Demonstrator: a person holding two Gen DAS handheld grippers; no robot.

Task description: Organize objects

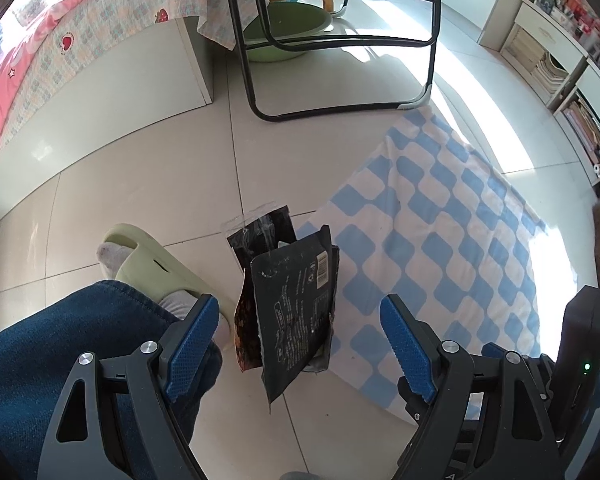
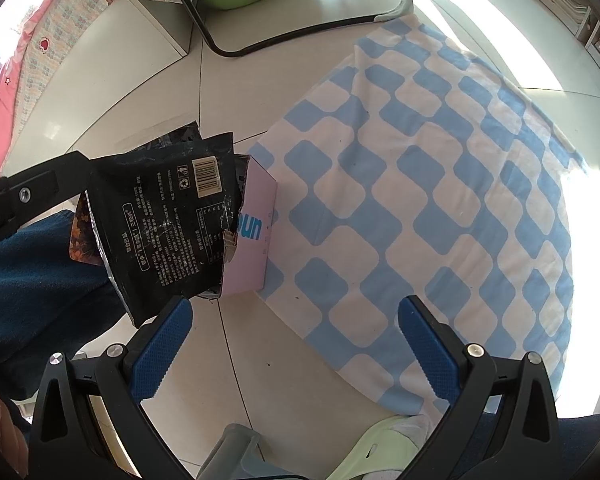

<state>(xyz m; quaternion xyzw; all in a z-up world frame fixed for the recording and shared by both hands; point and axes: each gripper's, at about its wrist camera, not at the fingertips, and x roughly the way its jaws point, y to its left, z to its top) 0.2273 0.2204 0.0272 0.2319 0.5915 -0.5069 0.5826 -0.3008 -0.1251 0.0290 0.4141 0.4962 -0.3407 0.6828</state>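
Note:
Several black foil packets (image 1: 296, 304) stand upright in a small pink cardboard box (image 2: 252, 236) at the near corner of a blue-and-white checked cloth (image 1: 452, 240). The front packet (image 2: 168, 224) shows a barcode and white print; a packet with an orange pattern (image 1: 246, 332) stands behind it. My left gripper (image 1: 300, 344) is open, its blue fingers either side of the packets and clear of them. My right gripper (image 2: 296, 348) is open and empty, just short of the box, above bare floor tile. The box itself is hidden behind the packets in the left wrist view.
The checked cloth (image 2: 440, 184) lies on a tiled floor (image 1: 140, 208). A black metal chair frame (image 1: 340, 104) and a green basin (image 1: 284, 36) stand beyond. A bed with a pink cover (image 1: 40, 64) is at left, shelves (image 1: 560, 64) at right. The person's jeans leg (image 1: 60, 352) and green slipper (image 1: 152, 264) are close by.

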